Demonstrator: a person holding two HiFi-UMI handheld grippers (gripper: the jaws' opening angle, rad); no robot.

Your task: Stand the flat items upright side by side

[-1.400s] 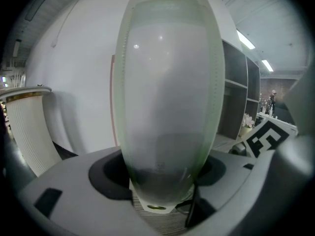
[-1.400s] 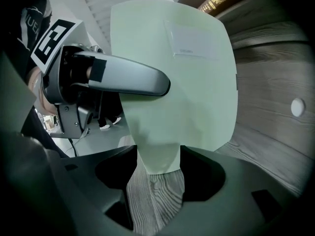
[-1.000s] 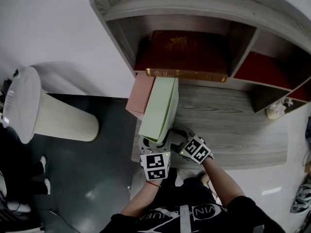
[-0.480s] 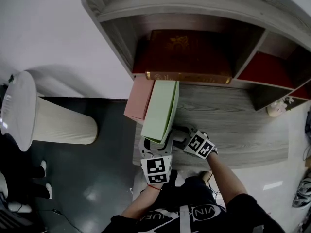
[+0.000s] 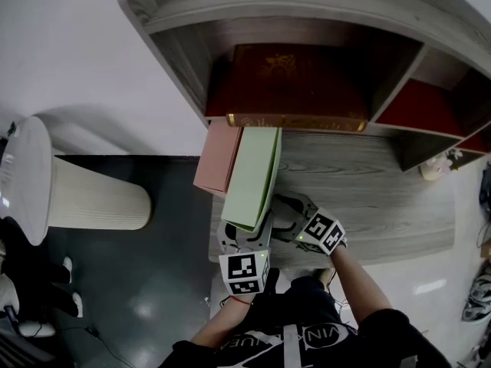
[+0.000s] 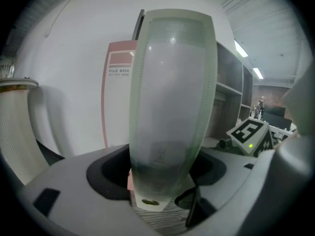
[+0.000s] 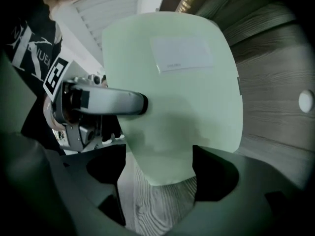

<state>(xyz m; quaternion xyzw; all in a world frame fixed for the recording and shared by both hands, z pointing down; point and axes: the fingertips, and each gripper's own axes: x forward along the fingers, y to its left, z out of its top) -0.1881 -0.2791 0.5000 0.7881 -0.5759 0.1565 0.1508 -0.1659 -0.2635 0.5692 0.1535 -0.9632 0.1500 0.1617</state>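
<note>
A pale green file box [image 5: 252, 176] stands on its edge on the wooden shelf board [image 5: 368, 190], leaning against a pink file box [image 5: 219, 158] on its left. My left gripper [image 5: 247, 227] is shut on the green box's near spine [image 6: 170, 97], with the pink box [image 6: 118, 92] behind it. My right gripper [image 5: 278, 209] comes in from the right. Its jaws have just been opening. The green box's lower corner [image 7: 177, 82] sits between them, with bare wood showing beside the left jaw. The left gripper's finger [image 7: 108, 101] crosses the box's face in the right gripper view.
A large dark red book [image 5: 295, 83] lies flat in the compartment behind the boxes. Another red item [image 5: 418, 106] fills the compartment to the right. A small pale object [image 5: 431, 169] rests at the board's right end. A white ribbed bin [image 5: 69, 198] stands on the dark floor to the left.
The right gripper's jaws have widened off the green box and it has shifted slightly right. The left gripper keeps its hold in the same place.
</note>
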